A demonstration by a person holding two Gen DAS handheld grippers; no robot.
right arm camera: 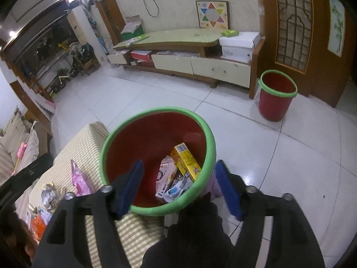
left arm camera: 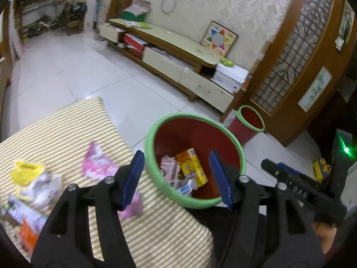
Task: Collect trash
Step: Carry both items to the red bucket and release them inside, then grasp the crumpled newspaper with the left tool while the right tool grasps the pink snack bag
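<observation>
Ok, both empty: left hand-held gripper (left arm camera: pixel 178 178) and right hand-held gripper (right arm camera: pixel 181 188) gape wide over red plastic bin with green rim (left arm camera: pixel 225 131). Next, crumpled pink wrapper (left arm camera: pixel 98 163) on striped desk (left arm camera: pixel 60 129): swing left, pinch bunched middle.

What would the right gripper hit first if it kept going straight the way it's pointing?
Probably the near green rim of the red bin, or the wrappers inside it. The open right gripper points down into the bin's mouth; depth is unclear.

Left claw (left arm camera: pixel 177 178) spread wide and empty, right claw (right arm camera: pixel 179 186) likewise
</observation>
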